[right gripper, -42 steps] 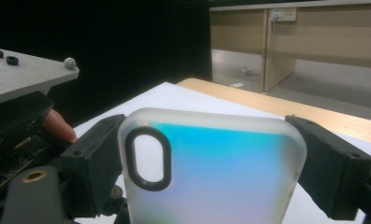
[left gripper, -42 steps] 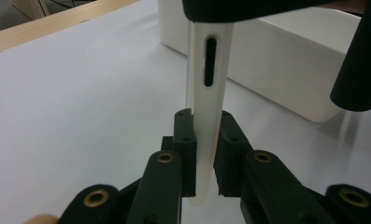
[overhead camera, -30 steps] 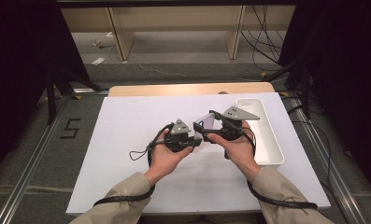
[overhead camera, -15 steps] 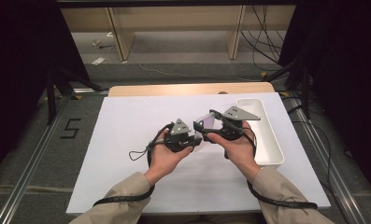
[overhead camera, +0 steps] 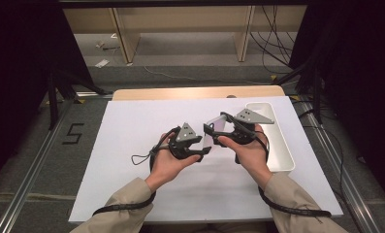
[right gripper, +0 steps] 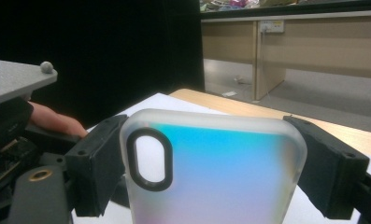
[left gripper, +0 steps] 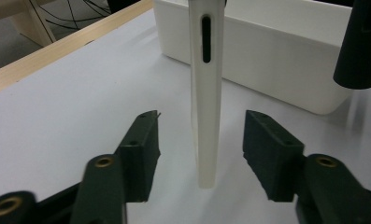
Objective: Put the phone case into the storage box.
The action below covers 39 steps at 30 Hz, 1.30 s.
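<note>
While the right claw [right gripper: 211, 163] is clamping a frosted phone case [right gripper: 216, 168] by its two long edges, the left claw [left gripper: 202, 149] is standing about half open around the same case, its jaws having just been opening and now sitting clear of it on either side. Seen from the left gripper view, the case [left gripper: 205, 102] is presenting a thin, pale, smooth edge with a dark slot cut near the top, hanging upright between the separated black jaws without touching them. From the right gripper view the case is looking translucent and matte, with rounded corners, a blue-to-violet sheen across its back and a dark-rimmed oval camera opening at one corner. Both claws are made of blocky black plastic with small screw holes and brass-coloured pivots. In the high view the case [overhead camera: 215, 130] is being held above the white worktop [overhead camera: 132, 184], between the left claw [overhead camera: 203, 148] and the right claw [overhead camera: 213, 129], near a smooth white rectangular tray [overhead camera: 282, 155] resting at the worktop's right side.
</note>
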Each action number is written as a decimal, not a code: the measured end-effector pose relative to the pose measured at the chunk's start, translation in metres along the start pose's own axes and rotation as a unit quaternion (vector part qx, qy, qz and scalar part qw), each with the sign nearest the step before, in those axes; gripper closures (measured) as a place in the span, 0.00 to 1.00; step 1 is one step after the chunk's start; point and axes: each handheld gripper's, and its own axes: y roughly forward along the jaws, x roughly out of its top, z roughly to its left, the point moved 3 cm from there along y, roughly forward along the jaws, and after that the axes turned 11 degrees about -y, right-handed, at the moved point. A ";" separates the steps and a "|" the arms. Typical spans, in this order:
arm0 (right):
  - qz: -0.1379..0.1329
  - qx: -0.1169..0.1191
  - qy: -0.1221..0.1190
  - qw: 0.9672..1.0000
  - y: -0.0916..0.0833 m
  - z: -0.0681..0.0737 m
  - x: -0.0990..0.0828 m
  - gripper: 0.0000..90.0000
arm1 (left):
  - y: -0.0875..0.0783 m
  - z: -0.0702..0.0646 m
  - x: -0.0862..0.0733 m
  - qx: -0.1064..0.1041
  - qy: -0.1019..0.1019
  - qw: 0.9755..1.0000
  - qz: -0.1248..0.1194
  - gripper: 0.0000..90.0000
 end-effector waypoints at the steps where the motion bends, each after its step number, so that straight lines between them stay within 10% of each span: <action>1: 0.000 0.000 0.000 1.000 0.000 0.000 0.000 0.20 | -0.002 0.001 0.000 -0.001 -0.001 1.000 0.001 0.47; 15: 0.000 -0.009 -0.002 1.000 -0.003 -0.005 0.001 0.20 | -0.014 0.006 -0.005 0.011 0.017 1.000 0.010 0.00; 39: 0.001 -0.033 -0.006 0.999 -0.010 -0.017 0.007 0.20 | -0.040 0.023 -0.022 0.021 0.016 1.000 0.000 0.00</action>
